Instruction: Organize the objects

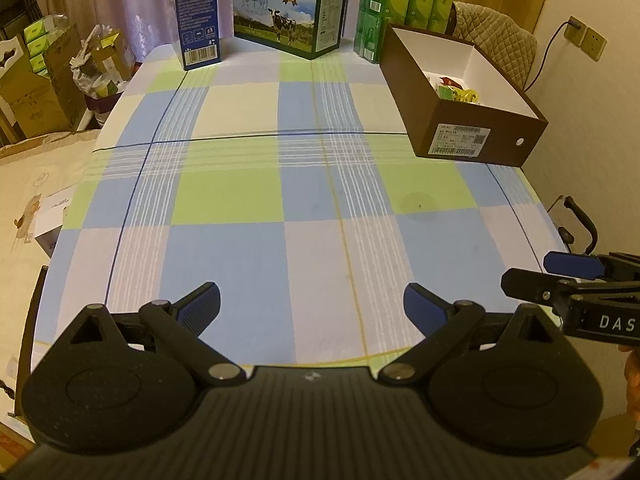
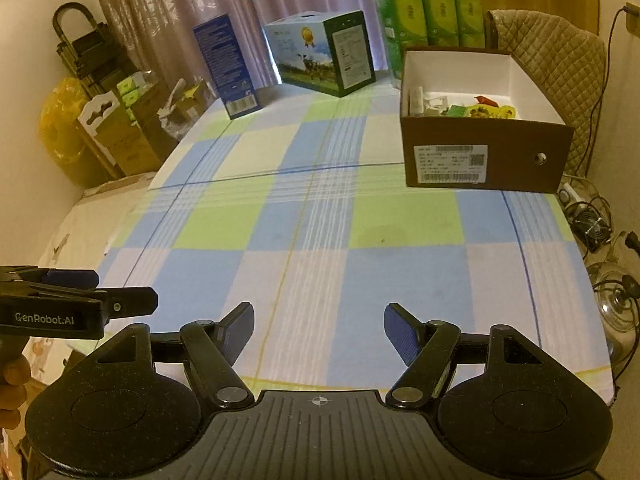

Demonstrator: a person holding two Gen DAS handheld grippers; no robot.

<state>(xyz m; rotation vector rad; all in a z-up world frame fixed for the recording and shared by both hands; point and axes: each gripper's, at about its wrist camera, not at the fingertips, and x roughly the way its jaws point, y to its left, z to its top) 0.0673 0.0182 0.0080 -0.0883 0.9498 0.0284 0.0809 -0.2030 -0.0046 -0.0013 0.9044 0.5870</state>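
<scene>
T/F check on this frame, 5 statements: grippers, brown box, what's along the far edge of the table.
1. Both grippers are open and hold nothing. True: left gripper and right gripper have their jaws spread.
2. The brown box is empty. False: small items lie inside.
3. The milk carton stands between the blue box and the green tissue packs. True.
4. The brown box has its lid on. False: its top is open.
5. Loose items lie on the checked tablecloth in front of the grippers. False: none show there.

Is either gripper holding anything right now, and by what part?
Nothing is held. The left gripper and right gripper are both open above the checked tablecloth.
</scene>
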